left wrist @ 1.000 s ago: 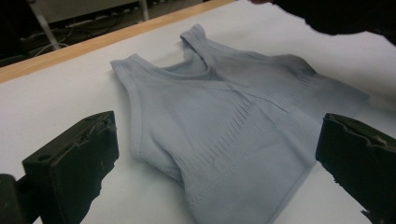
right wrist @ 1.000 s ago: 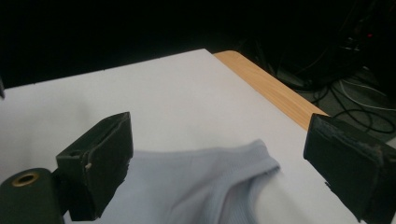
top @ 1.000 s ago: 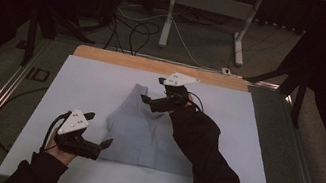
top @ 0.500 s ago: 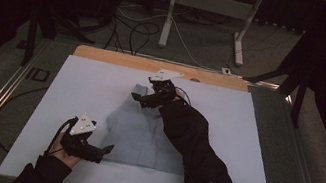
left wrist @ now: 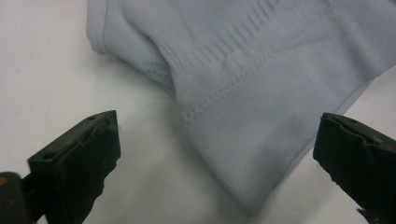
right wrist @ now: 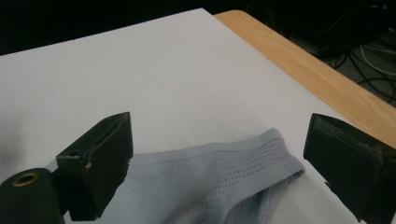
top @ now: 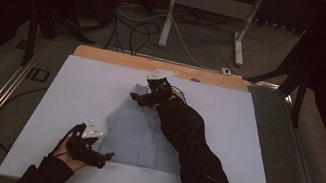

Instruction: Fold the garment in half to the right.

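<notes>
Pale blue knit, ribbed at the hem and dotted with small perforations near the top band, the garment [top: 144, 131] lies flat in the middle of a white sheet [top: 80, 87] covering the table, with bare sheet open on every side of it. A strip of wooden table edge [top: 106, 56] shows along the far side. The left gripper [top: 101, 157] sits at the garment's near left corner, jaws spread wide either side of the hem, clasping nothing. The right gripper [top: 142, 99] hovers at the far top band, jaws likewise wide apart. Cables [top: 136, 31] and a white stand [top: 170, 11] lie on the floor beyond.
</notes>
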The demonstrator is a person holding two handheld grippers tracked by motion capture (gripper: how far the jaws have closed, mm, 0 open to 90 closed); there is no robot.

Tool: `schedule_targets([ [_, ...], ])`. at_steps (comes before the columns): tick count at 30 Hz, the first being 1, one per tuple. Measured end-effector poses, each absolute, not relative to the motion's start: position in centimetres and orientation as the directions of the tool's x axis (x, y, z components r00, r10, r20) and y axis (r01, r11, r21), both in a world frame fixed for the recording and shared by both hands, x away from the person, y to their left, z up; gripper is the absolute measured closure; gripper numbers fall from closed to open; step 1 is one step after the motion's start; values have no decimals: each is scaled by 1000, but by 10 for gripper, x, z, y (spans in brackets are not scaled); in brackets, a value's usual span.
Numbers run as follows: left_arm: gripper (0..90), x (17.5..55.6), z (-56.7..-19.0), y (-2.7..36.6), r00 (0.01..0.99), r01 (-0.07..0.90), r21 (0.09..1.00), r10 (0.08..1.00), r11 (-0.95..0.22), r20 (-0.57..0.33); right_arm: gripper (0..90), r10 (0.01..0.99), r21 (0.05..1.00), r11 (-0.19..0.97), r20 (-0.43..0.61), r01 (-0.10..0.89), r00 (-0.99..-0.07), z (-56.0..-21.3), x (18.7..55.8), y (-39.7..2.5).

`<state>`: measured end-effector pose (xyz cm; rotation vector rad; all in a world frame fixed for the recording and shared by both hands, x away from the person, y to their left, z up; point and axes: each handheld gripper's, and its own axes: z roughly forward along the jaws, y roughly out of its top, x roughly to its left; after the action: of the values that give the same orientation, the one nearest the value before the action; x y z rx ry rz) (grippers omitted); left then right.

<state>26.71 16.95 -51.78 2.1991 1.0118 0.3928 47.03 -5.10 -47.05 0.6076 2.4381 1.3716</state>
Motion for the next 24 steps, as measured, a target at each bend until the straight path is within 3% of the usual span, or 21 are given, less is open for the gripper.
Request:
schedule_targets([
  [11,292,272,-526,170,661,593,645,748,-481,-50,83,495,847,471,-20,248,-869,-480,480,-45],
  [14,327,273,-528,169,657,608,638,751,-471,-71,83,494,845,473,-20,249,-869,-481,481,-44],
  [16,413,272,-527,169,665,617,640,739,-458,-112,84,496,845,472,-19,252,-868,-481,482,-43],
  [19,445,271,-527,168,663,614,635,743,-469,-91,83,495,844,476,-25,247,-868,-481,483,-43],
  [24,573,264,-526,164,690,597,632,718,-494,-91,84,495,842,479,-26,248,-868,-480,484,-42],
])
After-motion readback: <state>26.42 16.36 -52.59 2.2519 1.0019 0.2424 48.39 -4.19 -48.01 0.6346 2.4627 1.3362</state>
